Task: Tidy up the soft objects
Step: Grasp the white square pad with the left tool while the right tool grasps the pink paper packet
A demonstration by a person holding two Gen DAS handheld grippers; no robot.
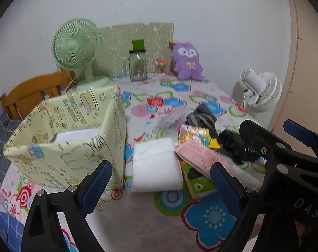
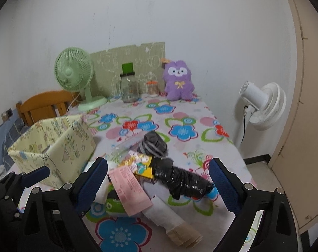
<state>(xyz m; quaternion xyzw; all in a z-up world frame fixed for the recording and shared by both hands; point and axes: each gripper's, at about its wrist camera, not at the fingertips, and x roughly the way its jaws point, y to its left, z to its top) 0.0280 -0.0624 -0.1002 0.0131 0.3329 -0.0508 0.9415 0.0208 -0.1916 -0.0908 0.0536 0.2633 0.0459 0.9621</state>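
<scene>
Item: soft pile on desk (image 2: 201, 147), right of box (image 1: 74, 126).
Contents: white towel (image 1: 157, 163) just beside box; pink packet (image 2: 129, 187) across green pack (image 1: 201, 184); grey socks (image 2: 154, 145) behind; black wrapped bundle (image 2: 184, 182) at right.
Left tool (image 1: 161, 191): wide open, nothing held, above towel.
Right tool (image 2: 159, 187): wide open, nothing held, above pink packet and black bundle.
Handling: you take towel first, likely. Straddle folded edge, pinch all layers, lift clear of box wall, drop inside. Keep right tool off left.
</scene>
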